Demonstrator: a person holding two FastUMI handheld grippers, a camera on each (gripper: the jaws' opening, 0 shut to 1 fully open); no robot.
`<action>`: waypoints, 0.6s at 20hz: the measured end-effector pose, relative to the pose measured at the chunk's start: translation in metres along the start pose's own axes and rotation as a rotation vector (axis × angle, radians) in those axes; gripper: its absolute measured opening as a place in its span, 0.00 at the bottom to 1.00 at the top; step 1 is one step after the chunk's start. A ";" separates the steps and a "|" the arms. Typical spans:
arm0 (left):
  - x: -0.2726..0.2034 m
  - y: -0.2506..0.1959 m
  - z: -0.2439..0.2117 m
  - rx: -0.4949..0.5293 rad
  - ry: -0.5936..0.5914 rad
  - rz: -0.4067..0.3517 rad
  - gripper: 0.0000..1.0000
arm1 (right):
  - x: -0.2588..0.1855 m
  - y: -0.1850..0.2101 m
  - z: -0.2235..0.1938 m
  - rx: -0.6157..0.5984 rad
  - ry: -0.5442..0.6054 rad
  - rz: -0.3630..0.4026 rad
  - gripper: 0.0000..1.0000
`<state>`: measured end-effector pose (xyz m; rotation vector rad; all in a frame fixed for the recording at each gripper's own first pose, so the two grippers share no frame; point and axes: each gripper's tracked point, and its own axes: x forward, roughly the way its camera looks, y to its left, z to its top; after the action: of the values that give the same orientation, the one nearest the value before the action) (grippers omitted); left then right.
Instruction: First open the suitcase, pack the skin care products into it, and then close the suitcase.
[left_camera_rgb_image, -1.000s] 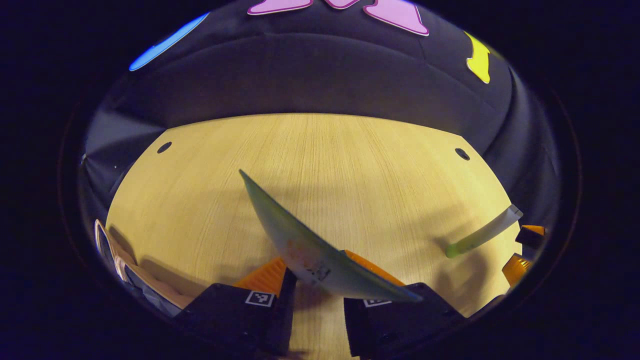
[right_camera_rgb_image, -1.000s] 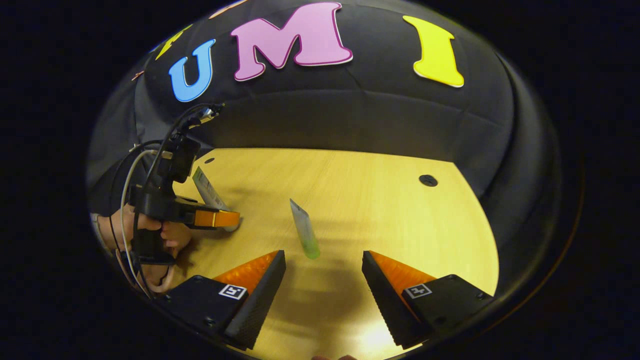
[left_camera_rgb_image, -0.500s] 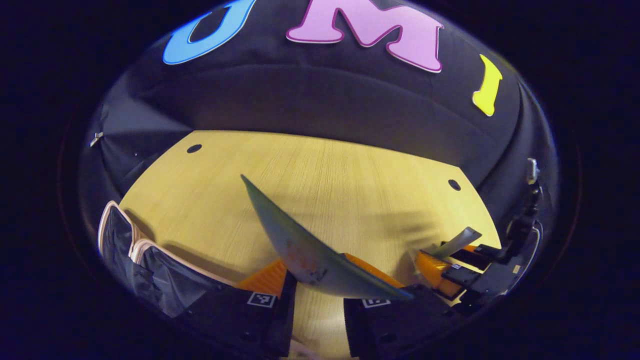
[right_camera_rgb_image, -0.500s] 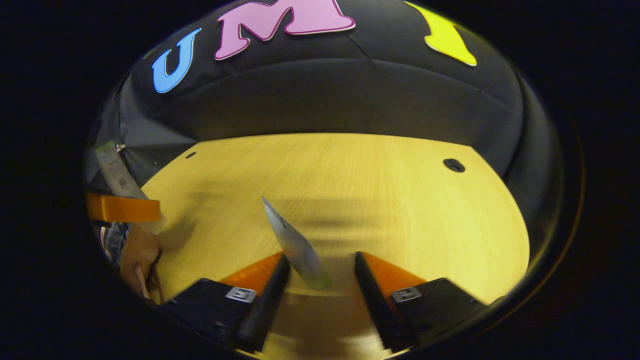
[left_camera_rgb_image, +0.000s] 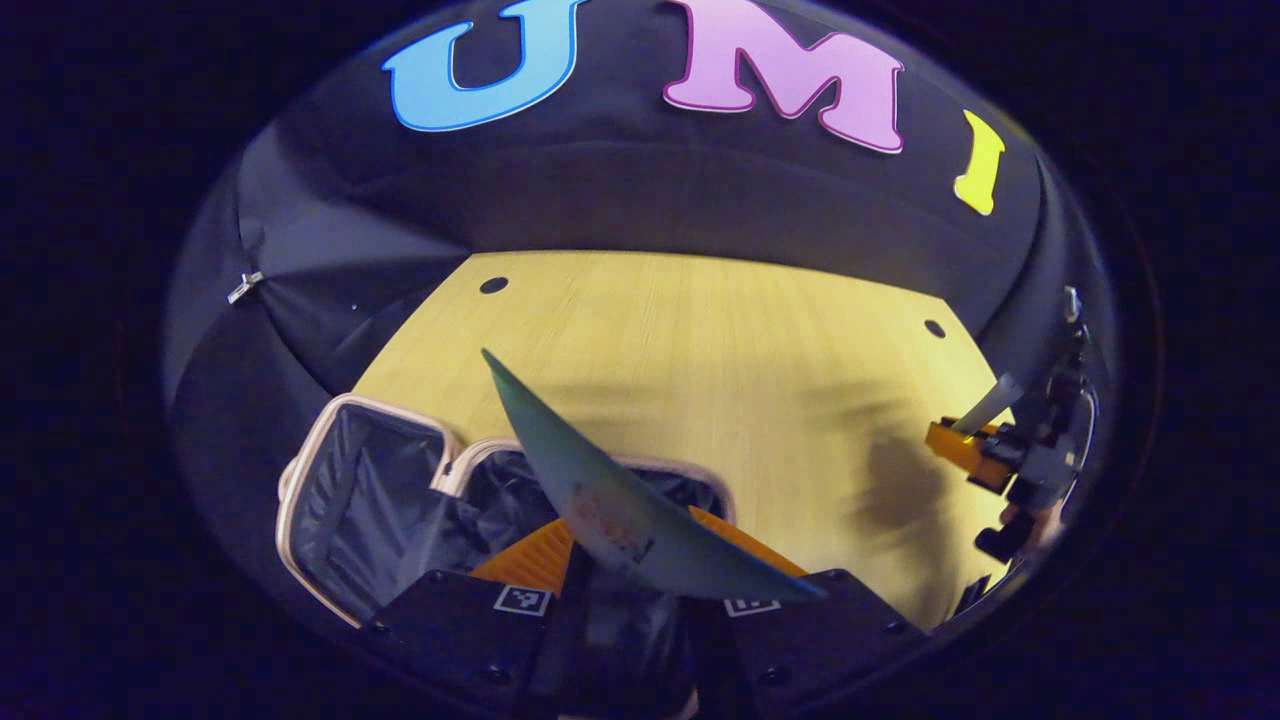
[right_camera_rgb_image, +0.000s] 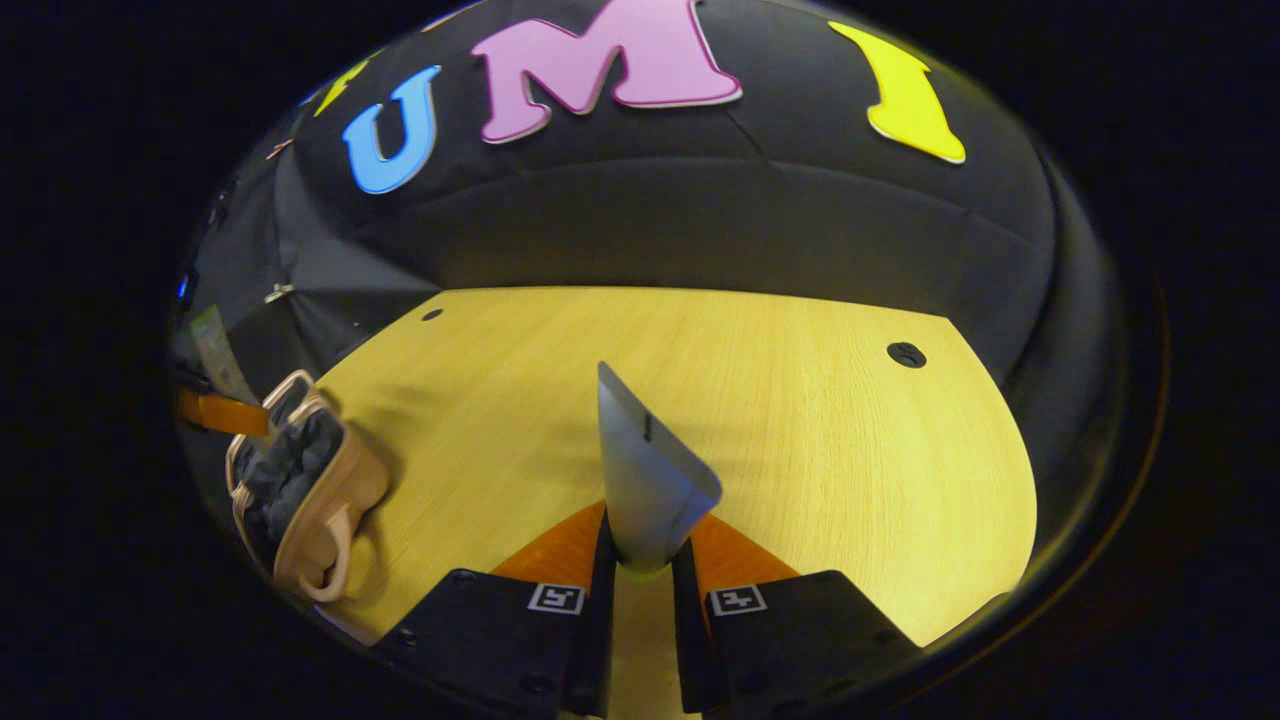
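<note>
In the left gripper view our left gripper (left_camera_rgb_image: 625, 585) is clenched on a flat green tube (left_camera_rgb_image: 600, 490), both orange-faced fingers pressing its lower part while its crimped end slants up to the left. Just beneath it the suitcase (left_camera_rgb_image: 300, 480) lies open on the wooden table (left_camera_rgb_image: 760, 340), pale pink at the rim with dark crinkled lining inside. In the right gripper view our right gripper (right_camera_rgb_image: 640, 575) grips a grey-white tube (right_camera_rgb_image: 645, 470) standing nearly upright, with a greenish tip between the fingers, well apart from the suitcase (right_camera_rgb_image: 340, 520) at the far left.
</note>
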<state>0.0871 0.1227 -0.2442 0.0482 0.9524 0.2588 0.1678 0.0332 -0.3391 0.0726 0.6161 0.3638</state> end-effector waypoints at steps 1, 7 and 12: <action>0.001 0.017 -0.018 0.008 0.058 0.025 0.50 | -0.019 0.010 0.000 -0.029 -0.009 0.006 0.30; 0.006 0.078 -0.117 0.075 0.368 0.082 0.51 | -0.112 0.095 -0.001 0.068 -0.057 0.012 0.30; 0.030 0.089 -0.158 0.010 0.476 0.043 0.51 | -0.142 0.173 0.001 0.072 -0.082 -0.005 0.30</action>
<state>-0.0419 0.2044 -0.3459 0.0164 1.4267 0.3122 0.0072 0.1446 -0.2293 0.1541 0.5479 0.3325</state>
